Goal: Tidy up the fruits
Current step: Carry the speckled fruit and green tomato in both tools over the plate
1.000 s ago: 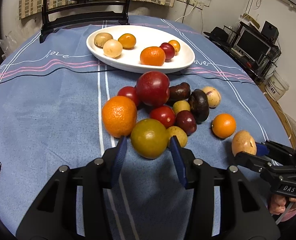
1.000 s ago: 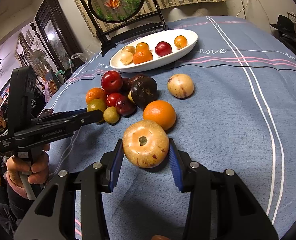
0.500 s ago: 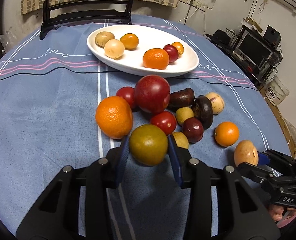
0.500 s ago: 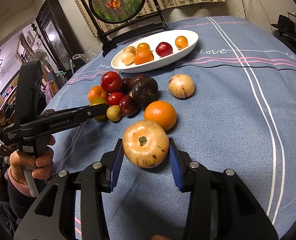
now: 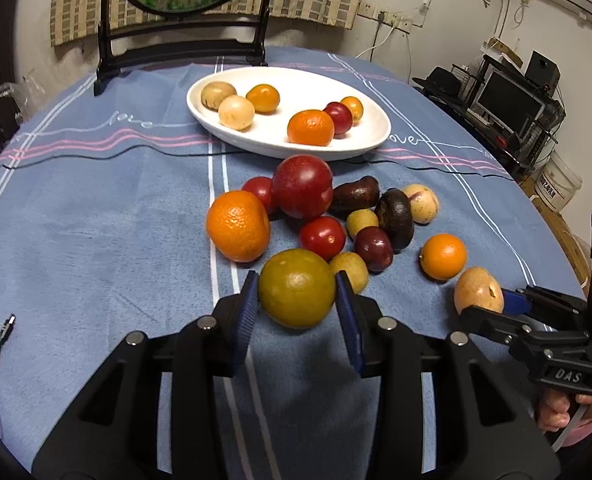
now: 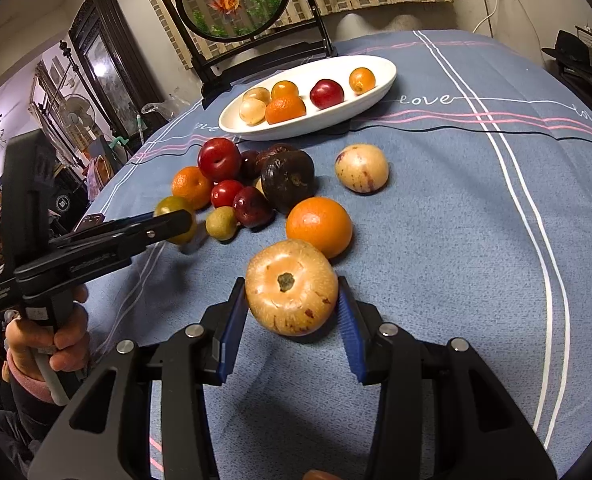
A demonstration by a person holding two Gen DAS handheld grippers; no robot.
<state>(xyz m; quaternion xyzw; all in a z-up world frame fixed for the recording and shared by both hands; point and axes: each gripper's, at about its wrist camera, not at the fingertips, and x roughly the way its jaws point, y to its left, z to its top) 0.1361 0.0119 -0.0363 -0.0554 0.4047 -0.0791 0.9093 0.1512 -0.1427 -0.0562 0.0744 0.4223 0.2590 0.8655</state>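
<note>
Green-yellow and waxy, the citrus (image 5: 297,288) sits clamped across its widest part in the left gripper (image 5: 298,312), whose jaws have just closed on it at the near edge of the fruit pile on the desk (image 5: 96,220). It looks firm, round and likely to roll. The right gripper (image 6: 292,312) holds a tan speckled fruit (image 6: 291,286) likewise, probably softer-skinned.

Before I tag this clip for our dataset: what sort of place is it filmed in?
Most likely a lived-in home room, not a lab: a cloth-covered table with the word "love" on it, a framed goldfish screen standing behind the white fruit dish, and a computer monitor on a cluttered rack.
</note>
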